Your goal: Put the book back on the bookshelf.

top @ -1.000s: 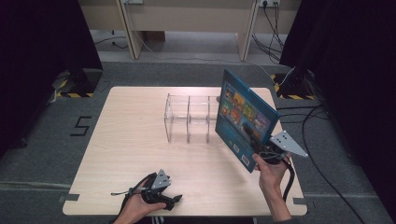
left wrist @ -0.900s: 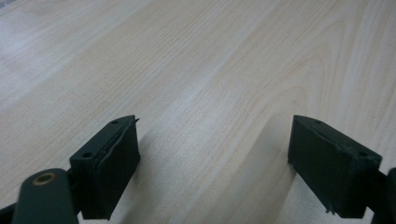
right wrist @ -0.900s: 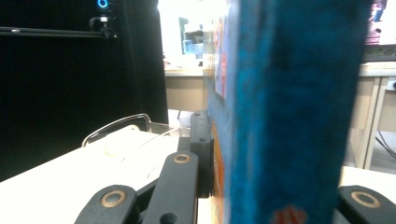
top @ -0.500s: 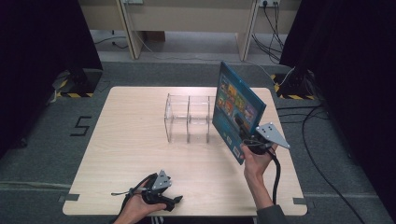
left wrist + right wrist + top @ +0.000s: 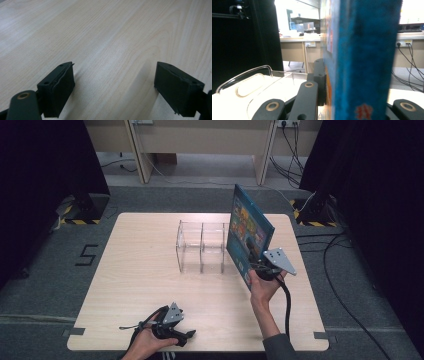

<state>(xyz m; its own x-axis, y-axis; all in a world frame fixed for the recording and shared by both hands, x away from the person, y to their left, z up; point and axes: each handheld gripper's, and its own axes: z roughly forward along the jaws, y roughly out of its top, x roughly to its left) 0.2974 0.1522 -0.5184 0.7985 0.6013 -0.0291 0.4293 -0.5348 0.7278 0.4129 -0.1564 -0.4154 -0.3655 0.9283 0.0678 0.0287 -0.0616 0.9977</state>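
I hold the blue book (image 5: 248,234) upright in my right gripper (image 5: 265,265), jaws pinching its lower edge so the cover faces left and the spine runs up and down; I judge that keeps it edge-on and ready to slide into a slot of the clear rack (image 5: 202,245). The book hangs above the desk (image 5: 130,270) just beside the rack's right end, toward the desk's right edge. My right forearm reaches up from the near edge, wrist bent back, palm under the gripper. My left gripper (image 5: 170,327) rests low by the near edge, jaws spread wide over bare wood, holding nothing.
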